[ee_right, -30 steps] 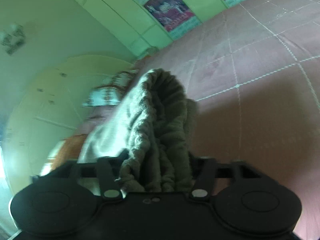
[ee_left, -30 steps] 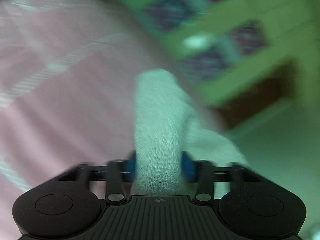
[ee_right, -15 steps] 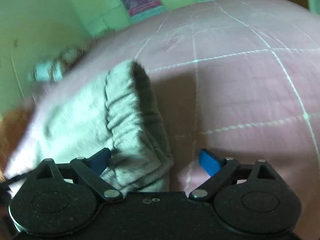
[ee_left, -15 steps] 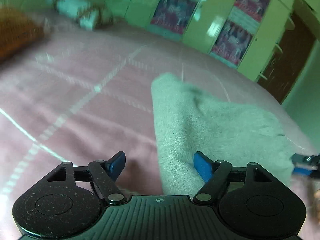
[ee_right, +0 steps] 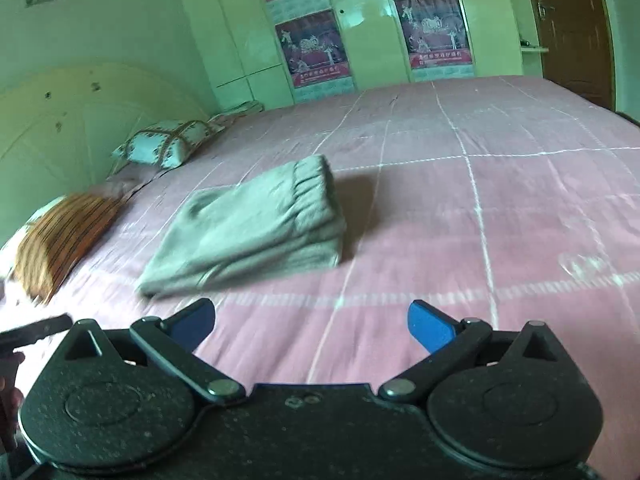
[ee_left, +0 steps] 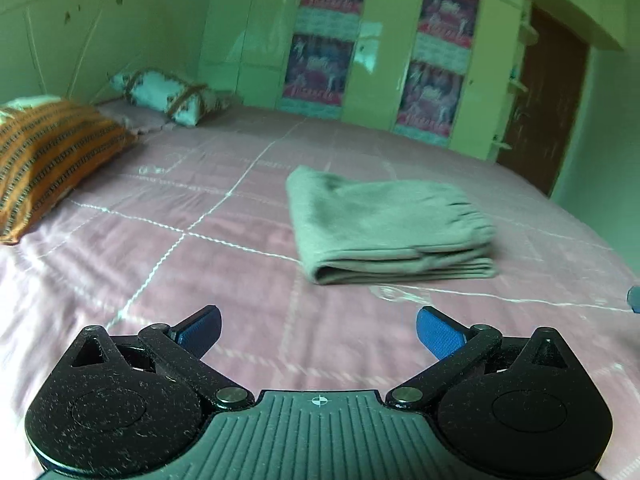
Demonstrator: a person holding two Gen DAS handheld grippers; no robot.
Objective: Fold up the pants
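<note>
The grey pants lie folded in a flat stack on the pink bedspread, elastic waistband on the right side. In the right wrist view the pants lie ahead and left, waistband toward the far end. My left gripper is open and empty, held back from the stack's near edge. My right gripper is open and empty, also apart from the pants. A blue tip of the right gripper shows at the right edge of the left wrist view.
An orange striped pillow and a white patterned pillow lie at the head of the bed. Green wardrobe doors with posters stand behind. A brown door is at the right. A headboard rises at the left.
Both grippers were shut on the pants a second ago. They opened, let the folded stack rest on the bed, and pulled back from it.
</note>
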